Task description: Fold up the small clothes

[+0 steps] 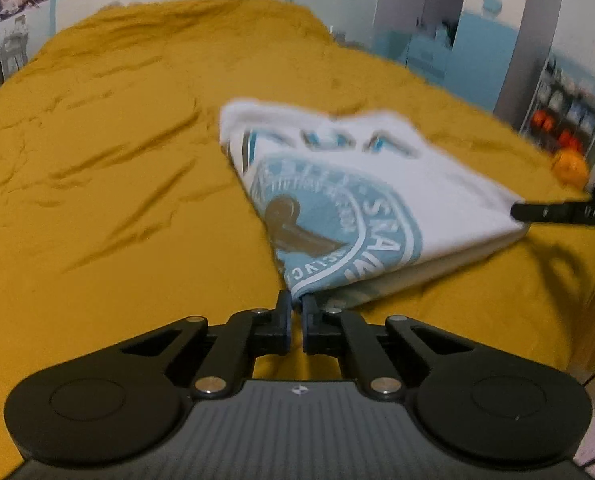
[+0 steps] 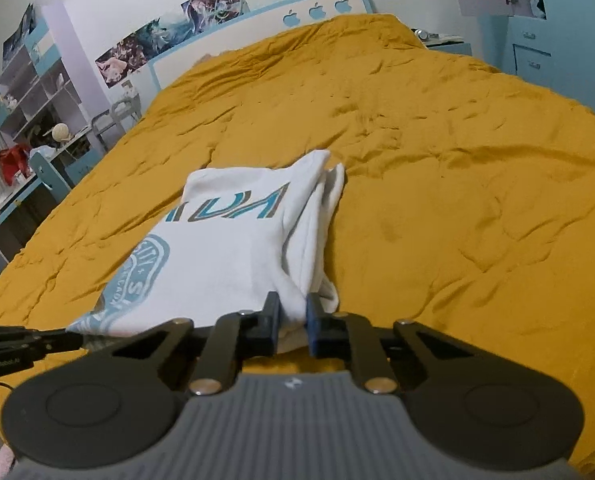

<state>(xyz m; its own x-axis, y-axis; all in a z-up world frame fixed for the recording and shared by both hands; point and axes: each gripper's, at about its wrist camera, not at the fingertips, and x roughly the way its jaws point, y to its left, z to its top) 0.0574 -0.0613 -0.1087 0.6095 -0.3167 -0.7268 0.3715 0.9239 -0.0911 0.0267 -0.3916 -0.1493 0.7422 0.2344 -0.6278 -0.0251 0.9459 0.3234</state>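
Note:
A white T-shirt with a light-blue round print lies partly folded on the mustard-yellow bed cover. My left gripper is shut on the shirt's near corner at the printed edge. My right gripper is shut on the shirt's other near corner, where several layers bunch up. The near edge hangs slightly lifted between both grippers. The right gripper's fingers show at the right edge of the left wrist view; the left gripper's fingers show at the left edge of the right wrist view.
The bed cover spreads wide beyond the shirt. A blue-and-white headboard stands at the far end. Shelves and a desk stand left of the bed. Blue cabinets stand to the right. An orange object sits by the bed's right edge.

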